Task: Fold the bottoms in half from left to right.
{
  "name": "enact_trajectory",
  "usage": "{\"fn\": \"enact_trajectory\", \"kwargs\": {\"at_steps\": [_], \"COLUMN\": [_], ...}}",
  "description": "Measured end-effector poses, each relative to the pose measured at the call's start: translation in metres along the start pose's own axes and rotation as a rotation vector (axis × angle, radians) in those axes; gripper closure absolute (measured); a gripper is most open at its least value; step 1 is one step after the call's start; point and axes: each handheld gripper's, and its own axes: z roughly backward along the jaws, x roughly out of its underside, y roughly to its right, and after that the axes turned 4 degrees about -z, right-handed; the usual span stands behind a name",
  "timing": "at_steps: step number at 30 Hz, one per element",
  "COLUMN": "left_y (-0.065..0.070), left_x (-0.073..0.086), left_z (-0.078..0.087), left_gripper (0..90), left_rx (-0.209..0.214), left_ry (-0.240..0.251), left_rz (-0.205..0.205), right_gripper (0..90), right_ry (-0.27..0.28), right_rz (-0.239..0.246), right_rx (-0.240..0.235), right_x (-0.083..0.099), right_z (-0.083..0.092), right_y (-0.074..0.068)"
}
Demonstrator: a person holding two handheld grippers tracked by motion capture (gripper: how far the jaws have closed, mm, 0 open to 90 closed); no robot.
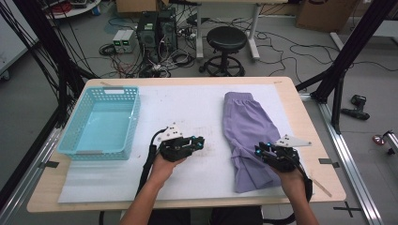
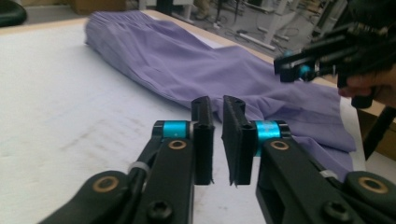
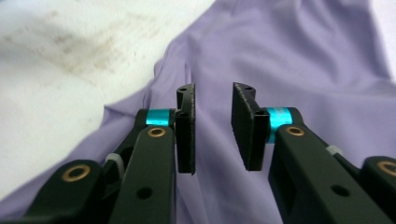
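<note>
A purple garment point(image 1: 248, 126) lies folded lengthwise on the right half of the white mat point(image 1: 187, 108). My left gripper point(image 1: 201, 142) hovers over bare mat just left of the cloth, pointing right. In the left gripper view its jaws point(image 2: 218, 105) stand a narrow gap apart with nothing between them, and the garment point(image 2: 187, 60) stretches beyond them. My right gripper point(image 1: 258, 150) sits over the near part of the garment, pointing left. In the right gripper view it point(image 3: 212, 91) is open above the purple cloth point(image 3: 289, 56), gripping nothing. The right gripper point(image 2: 285, 70) also appears far right in the left gripper view.
An empty light-blue plastic basket point(image 1: 136, 117) stands on the table's left side. The wooden table edge point(image 1: 300, 108) runs close to the garment's right side. A black stool point(image 1: 227, 40) and cables lie on the floor beyond the table.
</note>
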Motion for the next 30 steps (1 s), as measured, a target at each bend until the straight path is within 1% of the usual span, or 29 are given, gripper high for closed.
{"fn": "enact_trajectory", "kwargs": {"at_steps": [1,3,5,6,7,8,10,12,14,16,18,19,20,23,25,28,30], "left_y": [0.002,0.006,0.010,0.012,0.015,0.018,0.023,0.026,0.028,0.030,0.032,0.034,0.035,0.037,0.036,0.033,0.029], "left_x": [0.000,0.000,-0.001,-0.001,-0.002,-0.003,-0.004,-0.003,-0.001,0.002,0.004,0.004,0.004,0.003,0.003,0.001,0.000], "left_z": [-0.005,-0.015,-0.025,-0.029,-0.036,-0.042,-0.054,-0.066,-0.078,-0.089,-0.099,-0.103,-0.105,-0.106,-0.104,-0.095,-0.087], "left_gripper": [74.1,63.0,55.4,54.0,52.4,51.1,46.5,43.8,43.9,47.1,54.2,59.0,66.0,87.9,88.8,88.8,88.8], "left_rx": [0.008,0.018,0.040,0.047,0.064,0.071,0.092,0.109,0.109,0.112,0.103,0.091,0.078,0.060,0.052,0.048,0.037], "left_ry": [-0.007,-0.024,-0.046,-0.052,-0.063,-0.074,-0.095,-0.134,-0.172,-0.207,-0.244,-0.276,-0.299,-0.323,-0.333,-0.310,-0.304], "left_rz": [0.003,0.009,0.005,0.001,-0.004,-0.010,-0.020,-0.018,-0.015,-0.007,-0.011,-0.024,-0.032,-0.047,-0.044,-0.031,-0.021], "right_gripper": [70.1,68.8,67.6,67.1,65.9,65.4,63.9,63.2,61.6,59.3,58.2,57.3,57.2,57.2,57.2,57.2,57.3], "right_ry": [0.011,0.024,0.032,0.036,0.041,0.045,0.051,0.055,0.062,0.072,0.078,0.080,0.081,0.084,0.087,0.088,0.084], "right_rz": [-0.002,0.001,-0.001,-0.004,-0.008,-0.019,-0.030,-0.040,-0.049,-0.064,-0.076,-0.082,-0.087,-0.100,-0.105,-0.098,-0.092], "right_rx": [0.003,0.015,0.028,0.038,0.045,0.055,0.070,0.082,0.095,0.109,0.118,0.125,0.129,0.137,0.140,0.139,0.135], "right_x": [0.000,0.000,0.001,0.003,0.003,0.005,0.009,0.013,0.016,0.019,0.022,0.023,0.025,0.028,0.028,0.028,0.027], "right_z": [0.003,0.009,0.015,0.018,0.020,0.024,0.030,0.036,0.043,0.049,0.054,0.056,0.058,0.062,0.064,0.064,0.062], "right_y": [0.000,0.002,0.004,0.006,0.008,0.010,0.014,0.017,0.020,0.022,0.025,0.026,0.028,0.031,0.032,0.030,0.028]}}
